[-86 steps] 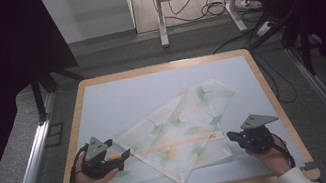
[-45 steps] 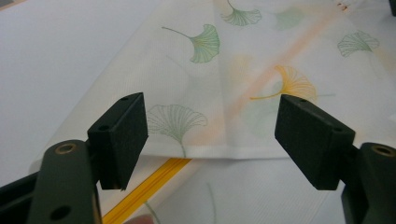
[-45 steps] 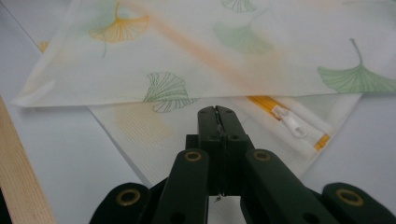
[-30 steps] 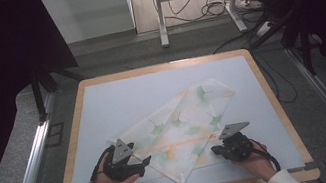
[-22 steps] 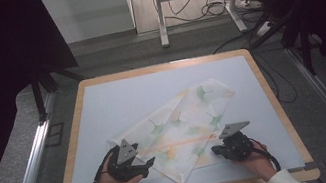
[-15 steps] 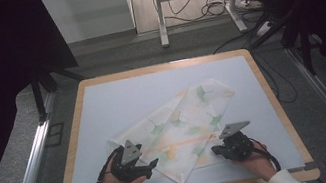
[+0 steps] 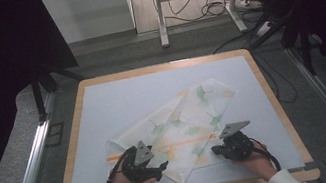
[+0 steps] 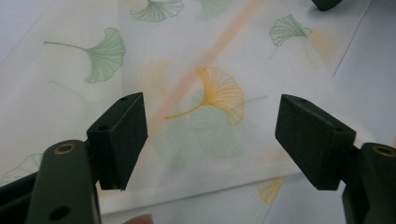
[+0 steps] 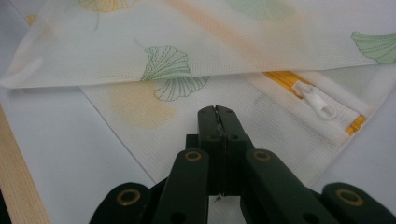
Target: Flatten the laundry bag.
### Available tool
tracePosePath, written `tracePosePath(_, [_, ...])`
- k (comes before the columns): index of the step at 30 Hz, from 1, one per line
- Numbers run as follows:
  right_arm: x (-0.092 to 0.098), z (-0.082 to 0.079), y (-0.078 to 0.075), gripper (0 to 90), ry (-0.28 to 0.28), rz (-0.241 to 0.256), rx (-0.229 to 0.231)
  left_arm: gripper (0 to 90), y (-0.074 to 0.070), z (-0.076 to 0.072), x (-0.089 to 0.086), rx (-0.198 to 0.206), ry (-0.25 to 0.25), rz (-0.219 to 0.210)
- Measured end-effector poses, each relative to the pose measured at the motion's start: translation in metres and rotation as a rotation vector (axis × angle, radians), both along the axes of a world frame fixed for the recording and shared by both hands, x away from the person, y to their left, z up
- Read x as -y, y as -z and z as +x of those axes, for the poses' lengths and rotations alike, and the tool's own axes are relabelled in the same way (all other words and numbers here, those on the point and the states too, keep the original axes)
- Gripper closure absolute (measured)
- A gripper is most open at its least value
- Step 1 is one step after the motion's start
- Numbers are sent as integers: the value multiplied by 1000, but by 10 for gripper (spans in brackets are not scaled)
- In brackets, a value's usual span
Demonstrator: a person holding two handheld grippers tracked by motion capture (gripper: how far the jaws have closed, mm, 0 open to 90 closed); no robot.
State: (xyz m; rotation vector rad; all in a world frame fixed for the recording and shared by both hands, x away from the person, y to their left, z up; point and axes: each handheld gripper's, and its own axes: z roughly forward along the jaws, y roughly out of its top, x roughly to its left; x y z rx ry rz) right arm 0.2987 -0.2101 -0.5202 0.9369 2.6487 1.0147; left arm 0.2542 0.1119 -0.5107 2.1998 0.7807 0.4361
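1. A mesh bag (image 7: 178, 129), white with green and orange ginkgo leaves, is lying diagonally on the table (image 7: 117, 99), folded over itself, its near corner pointing at the person.
2. The left gripper (image 7: 157, 169) is hovering over the bag's near-left part with its jaws standing wide apart; in the left gripper view, an orange leaf (image 8: 219, 93) is lying between them, and nothing is being held.
3. The right gripper (image 7: 215, 150) is sitting at the bag's near-right edge. Its jaws are pressed together; whether mesh is pinched between them cannot be told.
4. In the right gripper view, a yellow zipper (image 9: 299, 88) with a white pull (image 9: 320, 103) is showing beneath the folded layer.
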Motion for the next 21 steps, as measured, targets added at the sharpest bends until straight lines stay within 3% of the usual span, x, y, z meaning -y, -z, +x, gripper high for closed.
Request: tracePosePath(21, [1,1,1,893,-3,11,-9,249,10,1,36,-35,76,28])
